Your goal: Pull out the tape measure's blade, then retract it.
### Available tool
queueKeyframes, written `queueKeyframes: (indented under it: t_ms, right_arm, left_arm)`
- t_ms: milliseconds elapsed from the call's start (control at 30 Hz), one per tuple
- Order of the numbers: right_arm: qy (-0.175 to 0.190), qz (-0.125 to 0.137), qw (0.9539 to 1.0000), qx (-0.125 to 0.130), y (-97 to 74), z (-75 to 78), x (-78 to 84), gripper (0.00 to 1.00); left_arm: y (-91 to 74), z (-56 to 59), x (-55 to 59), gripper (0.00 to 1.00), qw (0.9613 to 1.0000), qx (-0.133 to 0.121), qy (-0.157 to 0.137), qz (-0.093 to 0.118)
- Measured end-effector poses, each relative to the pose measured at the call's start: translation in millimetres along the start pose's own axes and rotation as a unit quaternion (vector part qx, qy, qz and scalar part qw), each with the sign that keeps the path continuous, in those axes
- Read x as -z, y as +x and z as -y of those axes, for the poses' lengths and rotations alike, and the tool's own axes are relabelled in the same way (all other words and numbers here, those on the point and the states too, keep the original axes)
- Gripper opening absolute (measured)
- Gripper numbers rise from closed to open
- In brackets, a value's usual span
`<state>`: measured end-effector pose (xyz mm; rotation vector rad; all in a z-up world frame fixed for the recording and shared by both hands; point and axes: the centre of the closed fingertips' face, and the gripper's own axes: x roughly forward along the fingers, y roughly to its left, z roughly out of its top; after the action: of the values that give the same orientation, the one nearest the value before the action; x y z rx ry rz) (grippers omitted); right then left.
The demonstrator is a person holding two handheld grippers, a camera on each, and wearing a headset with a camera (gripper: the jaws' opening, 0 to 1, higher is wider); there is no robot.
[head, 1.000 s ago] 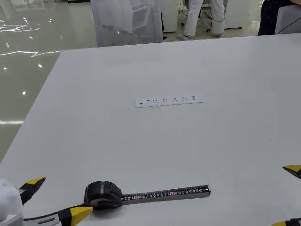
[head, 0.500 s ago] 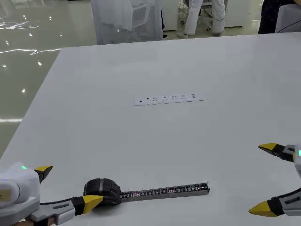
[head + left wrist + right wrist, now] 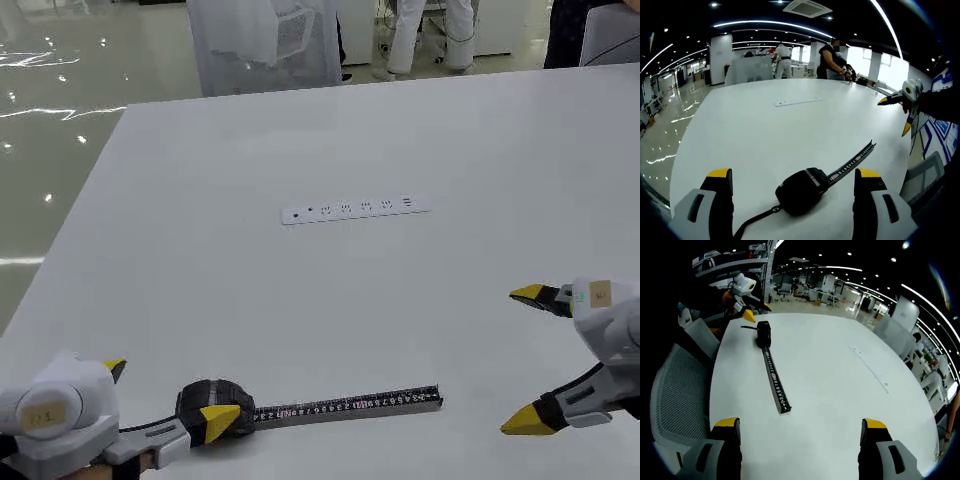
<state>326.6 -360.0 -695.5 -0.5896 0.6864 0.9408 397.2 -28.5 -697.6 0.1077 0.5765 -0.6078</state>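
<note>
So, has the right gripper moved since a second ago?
Yes: the right gripper has come inward toward the blade tip, judged against the power strip.

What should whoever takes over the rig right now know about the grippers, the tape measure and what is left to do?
Left gripper: open, with a jaw on either side of the tape measure case, not clamped on it.
Right gripper: open and holding nothing, off to the right of the blade and clear of its free end.
The blade is pulled out and lies flat on the table; neither gripper holds it.
Done: the pull-out.
Left: retract the blade into the case.
</note>
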Motion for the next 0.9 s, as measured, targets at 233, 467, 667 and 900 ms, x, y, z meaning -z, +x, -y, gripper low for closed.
queueKeyframes:
  t_ms: [233, 467, 667, 900]
  right_arm:
    - [-0.049, -0.018, 0.9980, -0.037, 17.7, -4.2, 4.3, 0.99]
    - [-0.053, -0.035, 0.9962, -0.060, 36.3, -6.6, 7.3, 0.98]
    - [-0.054, -0.048, 0.9943, -0.079, 50.8, -10.1, 9.6, 0.96]
    - [-0.059, -0.063, 0.9907, -0.106, 65.5, -15.4, 14.5, 0.94]
  left_arm:
    - [8.6, -0.3, -1.8, 0.99, 0.9991, -0.038, -0.016, 0.009]
    - [14.0, 0.5, 3.3, 0.99, 0.9972, -0.071, -0.020, 0.014]
    - [13.5, -1.5, 12.0, 0.99, 0.9911, -0.109, -0.069, 0.035]
    - [16.9, 4.5, 17.5, 0.99, 0.9914, -0.107, -0.063, 0.041]
